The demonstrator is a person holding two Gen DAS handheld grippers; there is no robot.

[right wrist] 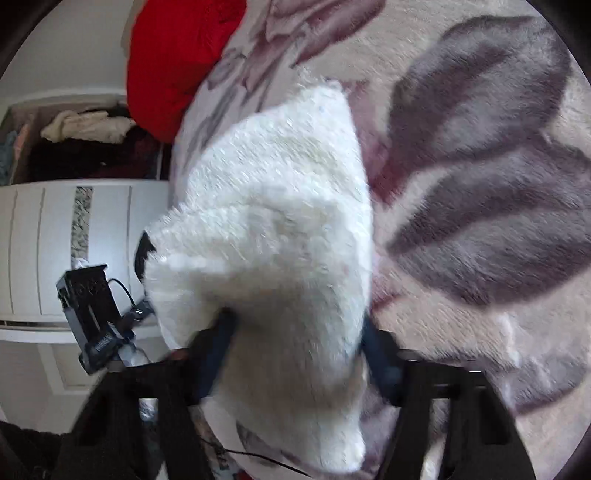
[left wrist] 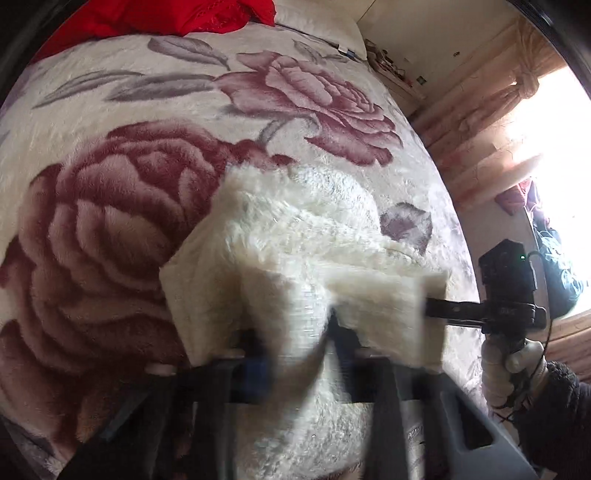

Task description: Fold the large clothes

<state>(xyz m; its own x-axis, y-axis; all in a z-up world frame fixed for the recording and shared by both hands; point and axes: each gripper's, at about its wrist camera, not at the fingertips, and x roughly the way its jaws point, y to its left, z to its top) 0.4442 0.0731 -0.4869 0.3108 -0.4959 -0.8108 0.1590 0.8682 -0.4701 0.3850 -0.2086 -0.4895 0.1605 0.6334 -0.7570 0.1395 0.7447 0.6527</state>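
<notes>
A white fluffy garment (left wrist: 295,229) lies bunched on a rose-patterned plush blanket (left wrist: 110,240) that covers a bed. My left gripper (left wrist: 299,339) is shut on its near fold, and the fleece fills the gap between the blurred fingers. At the garment's right corner, my right gripper (left wrist: 430,308) reaches in from the side, its tips buried in the raised edge. In the right wrist view the same garment (right wrist: 277,221) bulges up between the right gripper (right wrist: 295,339) fingers, which are shut on a thick fold. The left gripper's black housing (right wrist: 92,317) shows at the left, its fingers hidden behind the fleece.
A red cloth (left wrist: 147,14) is heaped at the far end of the bed (right wrist: 177,55). Beyond the bed's left side stand white cabinet doors (right wrist: 37,251) and an open shelf of clothes (right wrist: 85,147). Pink curtains (left wrist: 491,110) and a bright window flank the right. A dark sleeve (left wrist: 554,406) holds the right gripper.
</notes>
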